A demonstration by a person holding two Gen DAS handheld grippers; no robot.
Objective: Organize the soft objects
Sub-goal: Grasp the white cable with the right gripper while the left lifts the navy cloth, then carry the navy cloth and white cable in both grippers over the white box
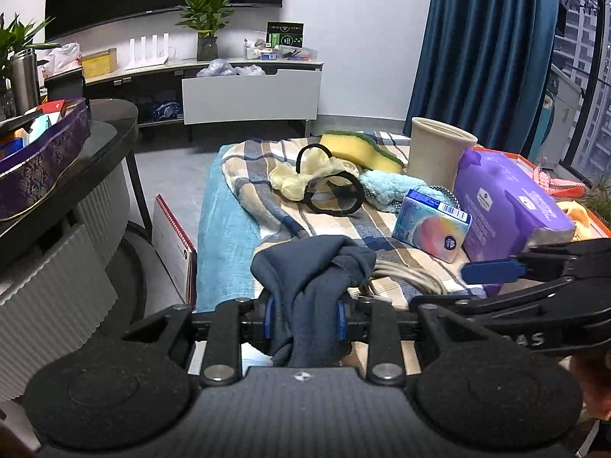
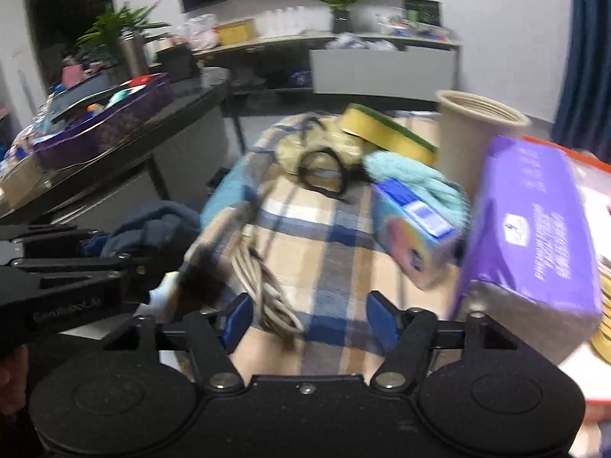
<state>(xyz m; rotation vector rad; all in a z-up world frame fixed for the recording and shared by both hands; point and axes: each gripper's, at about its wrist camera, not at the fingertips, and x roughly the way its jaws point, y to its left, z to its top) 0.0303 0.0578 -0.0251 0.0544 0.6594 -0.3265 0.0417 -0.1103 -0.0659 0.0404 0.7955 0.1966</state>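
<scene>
My left gripper (image 1: 304, 318) is shut on a dark blue cloth (image 1: 313, 278) and holds it over the near end of the plaid cloth (image 1: 336, 225). The cloth also shows at the left of the right wrist view (image 2: 152, 225). My right gripper (image 2: 307, 315) is open and empty above the plaid cloth (image 2: 324, 252), just right of a coiled grey cable (image 2: 263, 286). One of its fingers (image 1: 488, 269) enters the left wrist view from the right. Further back lie a yellow sponge (image 1: 359, 149), a cream scrunchie (image 1: 305, 173), a black hair band (image 1: 334, 192) and a light blue fluffy cloth (image 1: 393, 187).
A beige cup (image 1: 439, 152), a purple wipes pack (image 1: 508, 206) and a small tissue pack (image 1: 431, 225) stand at the right. An orange tray (image 1: 595, 221) is behind them. A black table with a purple box (image 1: 42, 164) is at the left.
</scene>
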